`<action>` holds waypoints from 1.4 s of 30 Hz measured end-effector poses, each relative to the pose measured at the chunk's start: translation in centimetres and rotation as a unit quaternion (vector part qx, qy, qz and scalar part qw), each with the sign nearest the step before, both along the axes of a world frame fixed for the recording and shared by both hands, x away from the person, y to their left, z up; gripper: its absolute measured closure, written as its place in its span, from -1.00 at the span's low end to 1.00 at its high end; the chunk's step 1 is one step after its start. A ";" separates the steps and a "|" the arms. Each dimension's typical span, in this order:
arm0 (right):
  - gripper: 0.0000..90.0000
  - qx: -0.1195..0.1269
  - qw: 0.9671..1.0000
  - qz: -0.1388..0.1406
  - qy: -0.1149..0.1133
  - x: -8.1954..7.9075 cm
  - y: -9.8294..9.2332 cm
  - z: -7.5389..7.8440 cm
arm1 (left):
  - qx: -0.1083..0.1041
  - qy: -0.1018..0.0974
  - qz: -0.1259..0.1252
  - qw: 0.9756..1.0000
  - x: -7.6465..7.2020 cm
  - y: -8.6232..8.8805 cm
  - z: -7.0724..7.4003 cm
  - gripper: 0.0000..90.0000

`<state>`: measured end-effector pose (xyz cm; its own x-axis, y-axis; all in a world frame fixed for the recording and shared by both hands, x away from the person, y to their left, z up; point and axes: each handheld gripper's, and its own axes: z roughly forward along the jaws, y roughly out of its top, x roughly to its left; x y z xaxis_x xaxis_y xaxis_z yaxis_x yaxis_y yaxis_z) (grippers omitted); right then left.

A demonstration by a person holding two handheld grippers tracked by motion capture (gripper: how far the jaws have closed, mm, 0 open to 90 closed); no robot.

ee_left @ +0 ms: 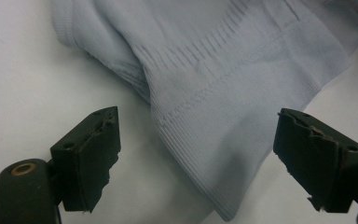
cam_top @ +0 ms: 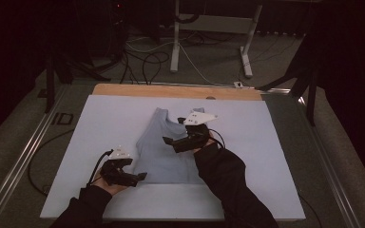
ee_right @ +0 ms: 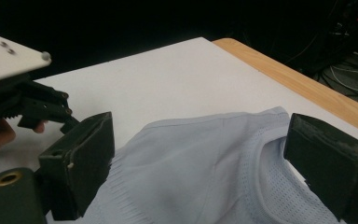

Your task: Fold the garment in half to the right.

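The pale blue top (cam_top: 164,147) lies flat mid-bench, hem toward the near edge. Your left gripper (ee_left: 198,158) straddles its near-left hem corner, fingers (ee_left: 91,156) released; your right gripper (ee_right: 200,168) hovers released over the neckline.

We see a dim room: a white board (cam_top: 100,142) lies on a wooden tabletop (cam_top: 171,90). Beyond, grey carpet (cam_top: 218,61) holds tangled cables (cam_top: 145,59) and a white desk frame (cam_top: 209,23); darkness surrounds.
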<state>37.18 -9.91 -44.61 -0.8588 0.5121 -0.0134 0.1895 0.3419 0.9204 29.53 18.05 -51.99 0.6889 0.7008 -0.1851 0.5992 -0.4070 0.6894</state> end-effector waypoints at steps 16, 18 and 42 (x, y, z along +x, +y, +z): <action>-0.81 -0.006 1.000 0.003 0.000 0.0 0.4 -0.2 | 0.007 0.043 -0.034 0.999 -0.6 -1.2 -0.3 0.09; -0.81 -0.005 1.000 0.002 -0.001 0.0 0.4 -0.2 | 0.011 0.046 -0.041 0.998 -0.9 -1.5 -0.5 0.12; -0.81 -0.017 1.000 0.012 0.009 1.3 2.4 -0.5 | 0.011 0.030 -0.023 0.999 -1.6 -1.7 0.5 0.92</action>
